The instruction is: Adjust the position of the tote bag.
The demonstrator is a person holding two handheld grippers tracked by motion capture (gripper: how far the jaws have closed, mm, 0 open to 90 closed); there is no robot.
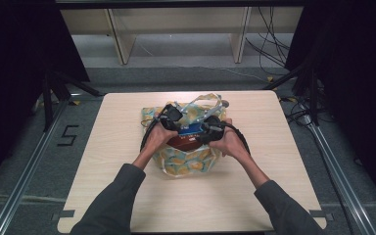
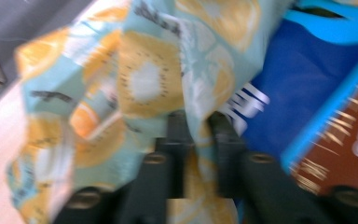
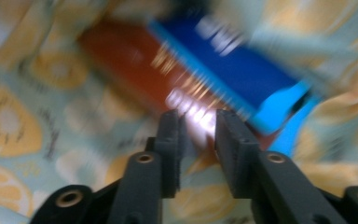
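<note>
Light wood table (image 1: 127,196) on grey carpet, black curtains at both sides, pale shelf frame behind, cables on the floor at right. A fruit-print cloth bag (image 1: 186,164) lies mid-table, mouth open, with a brown packet (image 1: 182,143) and a blue packet (image 1: 192,130) inside. Both hands work at the bag's opening. Left gripper (image 2: 198,123): jaws narrow, pinching a fold of the bag's cloth edge, blue packet just right of them in the left gripper view. Right gripper (image 3: 196,119): jaws slightly apart, brown packet's end just past the tips; blur hides whether they touch it.
</note>
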